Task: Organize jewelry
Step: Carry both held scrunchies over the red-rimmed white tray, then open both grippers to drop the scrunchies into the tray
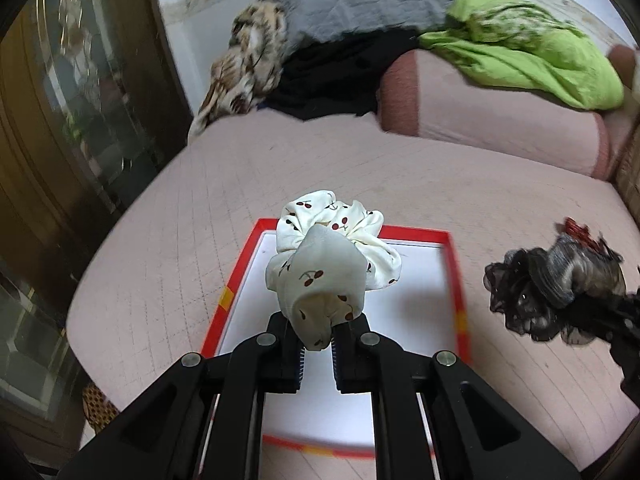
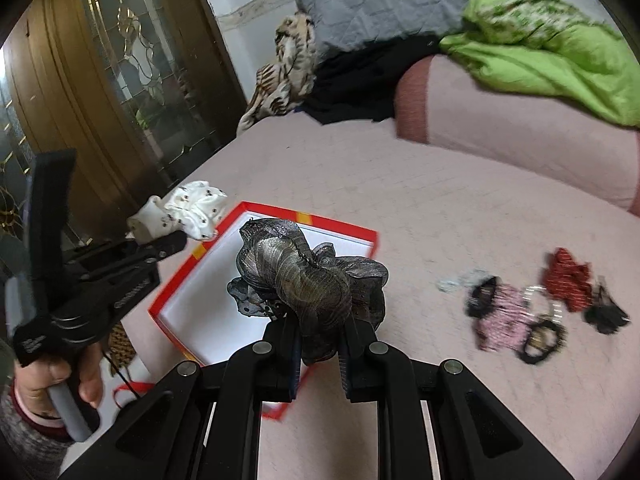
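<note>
Here the left gripper [image 1: 318, 334] pinches a cherry-print scrunchie [image 1: 332, 256], the right gripper [image 2: 320, 330] a grey one [image 2: 308, 280].

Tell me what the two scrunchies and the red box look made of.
White scrunchie: soft matte cloth, likely cotton, opaque and gathered, with a cherry print. Dark scrunchie: sheer mesh-like fabric, see-through at the edges, with a metallic striped sheen. Box: looks like cardboard, with thin rigid red walls and a smooth white inside.

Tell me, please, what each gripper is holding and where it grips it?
Left gripper pinches the white cherry-print scrunchie by its near fold; right gripper pinches the dark grey scrunchie likewise.
</note>
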`<state>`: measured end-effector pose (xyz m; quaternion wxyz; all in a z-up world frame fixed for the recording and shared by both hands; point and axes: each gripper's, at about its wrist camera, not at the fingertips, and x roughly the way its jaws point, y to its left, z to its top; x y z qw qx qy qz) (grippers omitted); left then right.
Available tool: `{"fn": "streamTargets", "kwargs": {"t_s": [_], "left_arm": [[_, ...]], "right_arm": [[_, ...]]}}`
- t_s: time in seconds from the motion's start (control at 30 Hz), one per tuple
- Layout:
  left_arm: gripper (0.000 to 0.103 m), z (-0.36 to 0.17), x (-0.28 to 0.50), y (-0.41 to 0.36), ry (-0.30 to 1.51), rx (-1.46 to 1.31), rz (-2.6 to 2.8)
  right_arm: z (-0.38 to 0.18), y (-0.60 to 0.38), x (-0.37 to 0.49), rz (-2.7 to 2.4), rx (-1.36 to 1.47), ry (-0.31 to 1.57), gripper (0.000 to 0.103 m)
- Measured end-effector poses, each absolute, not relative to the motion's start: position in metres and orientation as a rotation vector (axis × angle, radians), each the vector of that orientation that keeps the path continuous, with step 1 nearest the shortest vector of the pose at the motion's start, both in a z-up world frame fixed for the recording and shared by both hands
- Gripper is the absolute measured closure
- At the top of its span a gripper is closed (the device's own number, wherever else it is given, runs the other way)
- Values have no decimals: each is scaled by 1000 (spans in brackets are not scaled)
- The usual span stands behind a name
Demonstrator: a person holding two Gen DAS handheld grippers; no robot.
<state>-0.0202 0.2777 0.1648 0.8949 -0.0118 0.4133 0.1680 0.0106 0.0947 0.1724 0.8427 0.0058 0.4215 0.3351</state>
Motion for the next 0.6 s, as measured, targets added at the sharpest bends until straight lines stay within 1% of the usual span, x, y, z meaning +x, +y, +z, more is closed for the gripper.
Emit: {"fn": "streamTargets", "kwargs": {"t_s": [0.1, 0.33, 0.43, 0.47, 0.53, 0.57, 0.6], "left_arm": [[93, 148, 3, 308, 911, -79, 347], [92, 96, 54, 359, 1040, -190, 353], [90, 78, 68, 370, 1066, -183, 400], [89, 73, 72, 375, 1072, -192, 412], [82, 66, 76, 381, 1083, -217, 427], [72, 65, 77, 384, 1084, -232, 428], [65, 65, 76, 387, 1076, -249, 424]], "right_arm": [[161, 116, 34, 736, 51, 950, 86], [107, 165, 89, 752, 136, 1133, 86], [82, 177, 110, 722, 158, 1190, 86], [79, 178, 115, 716, 162, 1201, 84], [69, 182, 123, 692, 159, 1218, 77], [66, 182, 125, 676, 155, 1221, 71], [64, 182, 127, 668, 156, 1222, 57]]}}
